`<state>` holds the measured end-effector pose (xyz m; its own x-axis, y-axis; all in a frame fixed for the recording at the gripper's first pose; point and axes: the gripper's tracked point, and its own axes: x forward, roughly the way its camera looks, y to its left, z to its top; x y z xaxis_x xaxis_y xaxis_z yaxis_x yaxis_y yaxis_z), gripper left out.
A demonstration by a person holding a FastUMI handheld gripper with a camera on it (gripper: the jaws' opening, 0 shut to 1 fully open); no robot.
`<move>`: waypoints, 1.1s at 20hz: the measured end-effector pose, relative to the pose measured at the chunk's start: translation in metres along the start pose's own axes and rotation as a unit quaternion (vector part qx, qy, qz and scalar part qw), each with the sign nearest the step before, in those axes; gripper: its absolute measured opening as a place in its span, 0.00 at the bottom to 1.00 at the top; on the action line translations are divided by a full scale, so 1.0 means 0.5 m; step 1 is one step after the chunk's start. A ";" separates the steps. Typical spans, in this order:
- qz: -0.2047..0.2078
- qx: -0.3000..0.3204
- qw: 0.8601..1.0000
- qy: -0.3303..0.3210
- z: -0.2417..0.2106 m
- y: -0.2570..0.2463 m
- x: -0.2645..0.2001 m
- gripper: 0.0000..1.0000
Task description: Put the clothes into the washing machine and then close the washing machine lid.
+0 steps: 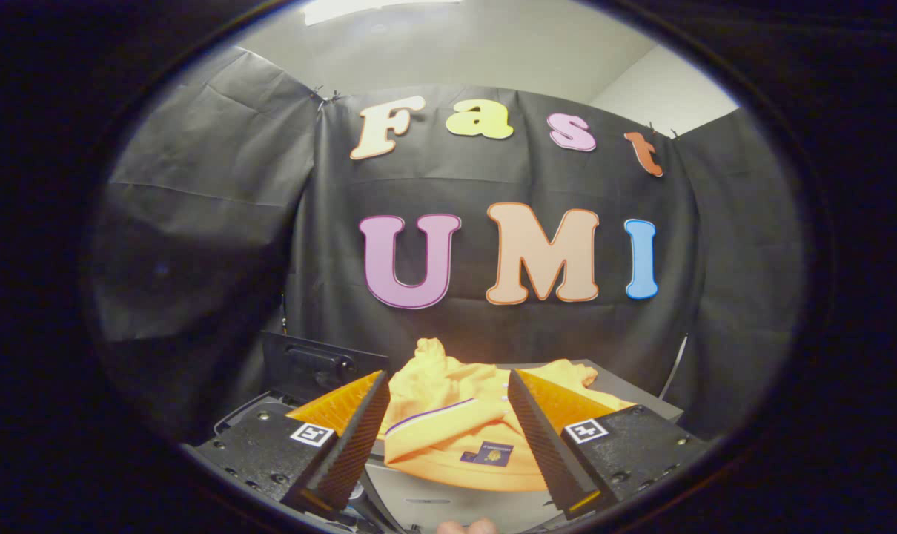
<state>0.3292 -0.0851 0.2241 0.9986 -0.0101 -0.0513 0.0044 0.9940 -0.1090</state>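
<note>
Gripper (pixel 448 404) spread, yellow garment (pixel 448 430) seemingly between fingers

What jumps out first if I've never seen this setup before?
The crumpled yellow garment grabs the eye, heaped on a grey surface just ahead of the gripper. The two fingers stand wide open on either side of it, not touching. Beyond the left finger stands a dark raised lid.

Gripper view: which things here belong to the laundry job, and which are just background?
Job:
- yellow garment, crumpled on the grey surface between and beyond the fingers
- gripper, open, not touching the cloth
- dark raised lid, behind the left finger, probably the washing machine's

Background:
- black cloth wall
- grey surface under the garment
</note>
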 end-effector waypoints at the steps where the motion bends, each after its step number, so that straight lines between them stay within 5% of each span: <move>1: -0.003 -0.002 1.000 0.012 -0.007 -0.007 0.017 0.97; 13: -0.069 0.020 0.985 0.156 -0.105 -0.119 0.163 0.97; 20: -0.069 0.004 0.962 0.265 -0.217 -0.140 0.201 0.98; 22: -0.070 0.006 0.965 0.253 -0.210 -0.142 0.215 0.97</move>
<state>0.4310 -0.1684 0.1223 0.8344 -0.1940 -0.5159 0.1417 0.9800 -0.1394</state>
